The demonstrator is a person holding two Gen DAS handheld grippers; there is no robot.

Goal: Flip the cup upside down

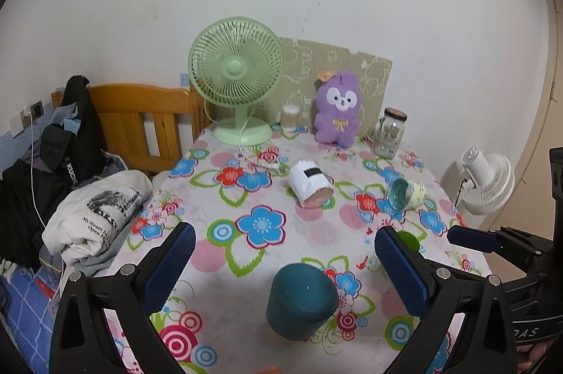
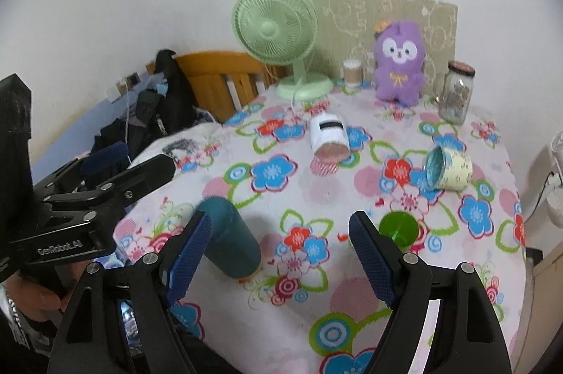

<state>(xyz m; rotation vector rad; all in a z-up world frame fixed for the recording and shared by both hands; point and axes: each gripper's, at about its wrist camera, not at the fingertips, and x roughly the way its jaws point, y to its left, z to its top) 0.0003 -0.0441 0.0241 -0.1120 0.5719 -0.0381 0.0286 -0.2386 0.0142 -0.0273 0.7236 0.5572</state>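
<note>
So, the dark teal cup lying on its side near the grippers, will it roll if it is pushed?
Probably yes: the teal cup lies on its round side on the flowered cloth, so a sideways nudge may roll it. It looks rigid, likely plastic and light. The open left hand-held gripper could span it.

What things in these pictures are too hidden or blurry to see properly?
- Green cup: left wrist view, mostly hidden behind a blue pad of the left tool.
- Teal cup: right wrist view, one side covered by a blue pad of the right tool; its mouth faces away.
- Glass jar: contents too small to tell.
- White fan: right wrist view, cut off by the picture's edge.
</note>
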